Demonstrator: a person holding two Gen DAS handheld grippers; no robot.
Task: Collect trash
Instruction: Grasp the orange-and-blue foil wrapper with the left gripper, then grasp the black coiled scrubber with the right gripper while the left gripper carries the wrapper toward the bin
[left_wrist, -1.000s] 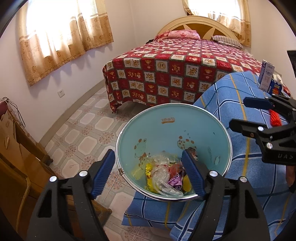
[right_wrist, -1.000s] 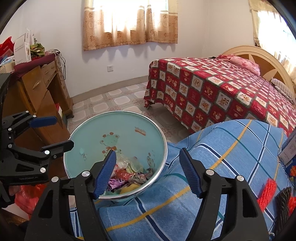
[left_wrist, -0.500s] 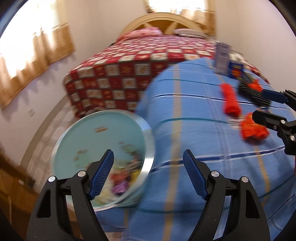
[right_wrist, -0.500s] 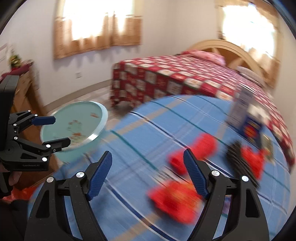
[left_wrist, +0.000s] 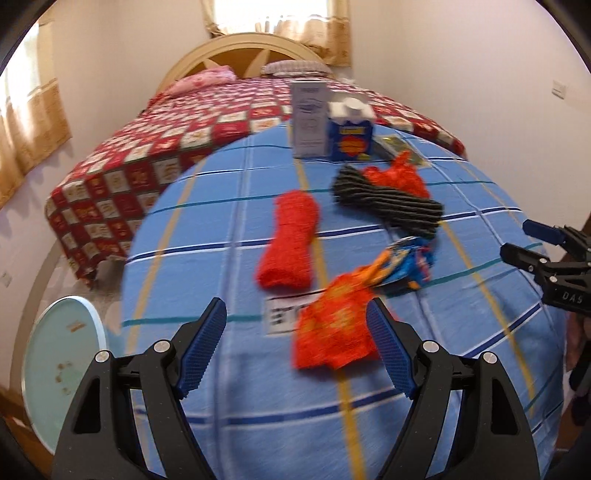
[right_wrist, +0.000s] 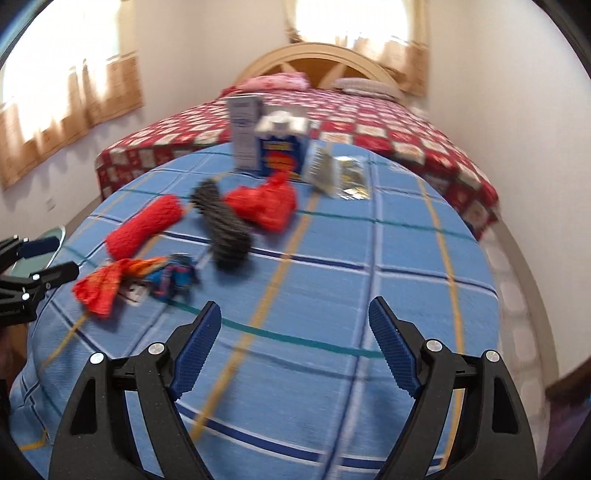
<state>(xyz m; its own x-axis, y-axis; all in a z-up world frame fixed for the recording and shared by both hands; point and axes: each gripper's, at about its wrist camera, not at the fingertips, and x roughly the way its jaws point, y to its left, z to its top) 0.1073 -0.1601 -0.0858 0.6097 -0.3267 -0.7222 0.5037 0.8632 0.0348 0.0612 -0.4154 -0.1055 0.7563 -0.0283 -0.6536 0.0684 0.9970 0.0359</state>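
Both views swing away from the pale-green round trash bin (left_wrist: 61, 363), now low at the left, onto the blue checked cloth surface (left_wrist: 229, 229). Left hand-held gripper (left_wrist: 295, 347) and right hand-held gripper (right_wrist: 293, 345) gape wide, empty. Best to close squarely on the crumpled orange-red wrapper (left_wrist: 334, 326), lying just ahead of the left one, avoiding the cloth.

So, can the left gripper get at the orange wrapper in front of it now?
Probably yes. The left gripper is open, and the orange wrapper lies on the blue cloth right ahead of its fingers, with nothing over it.
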